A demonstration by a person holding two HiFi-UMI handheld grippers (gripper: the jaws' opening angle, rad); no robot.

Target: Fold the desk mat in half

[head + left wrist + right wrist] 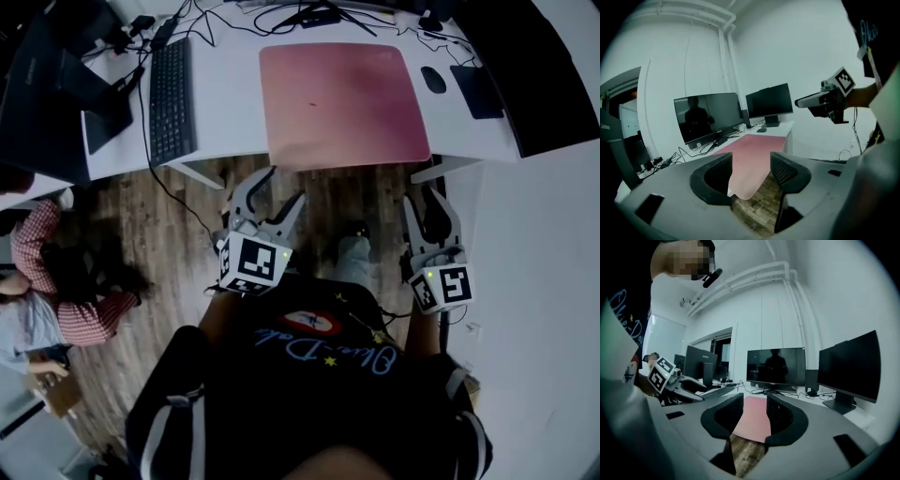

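The pink desk mat (342, 103) lay flat at the near edge of the white desk (230, 112), whose far corners the head view cut off. Your left gripper (286, 185) hung short of the mat's near left corner, jaws spread wide with nothing between them. Your right gripper (424, 199) hung short of the near right corner, its jaws parted less and empty too. Only the gripper views showed the monitors' (708, 116) dark screens, and only the head view showed the whole keyboard (172, 98) left of the mat

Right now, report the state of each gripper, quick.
Left gripper: open, empty, short of the desk mat.
Right gripper: open, empty, also short of the mat.
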